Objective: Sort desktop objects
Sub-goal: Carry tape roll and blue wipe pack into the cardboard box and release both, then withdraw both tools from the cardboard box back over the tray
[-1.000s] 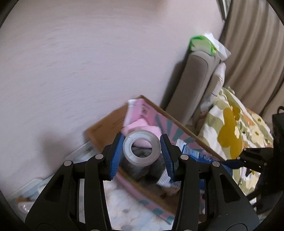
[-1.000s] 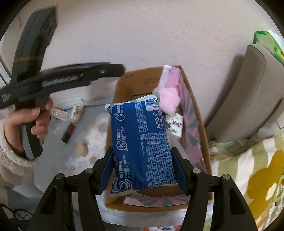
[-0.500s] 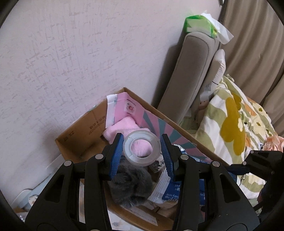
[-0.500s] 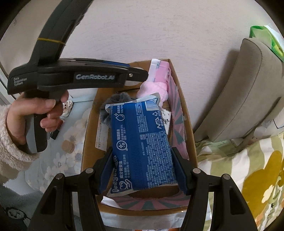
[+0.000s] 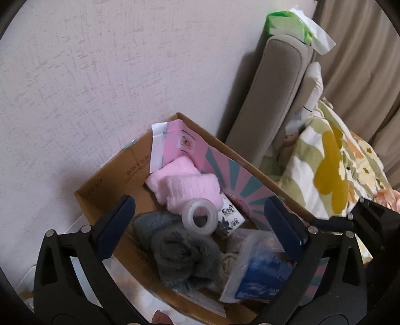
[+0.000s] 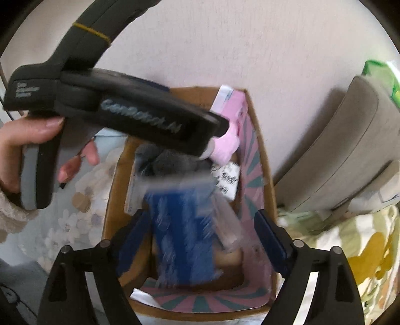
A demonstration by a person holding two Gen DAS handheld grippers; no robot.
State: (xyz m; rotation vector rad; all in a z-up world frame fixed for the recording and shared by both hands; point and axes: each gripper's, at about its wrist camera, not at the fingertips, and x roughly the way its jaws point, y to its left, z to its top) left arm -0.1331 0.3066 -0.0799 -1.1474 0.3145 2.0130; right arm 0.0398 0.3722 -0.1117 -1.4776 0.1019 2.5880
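My left gripper hangs over an open cardboard box, its jaws opening wide. The clear tape roll lies free between them, down on a grey furry item and a pink towel. My right gripper is over the same box with its jaws opening. The blue packet shows as a blur between its fingers, clear of the pads and dropping into the box. The same blue packet appears at the box's near corner in the left wrist view.
The box stands against a pale wall, beside a grey padded headboard with a green tissue pack on top. Floral bedding lies to the right. A hand holds the left gripper's black housing over a flowered cloth.
Both grippers have opened. The tape roll left the left jaws and dropped onto the box's contents. The blue packet slipped from the right jaws and is falling. The left gripper moved over the box.
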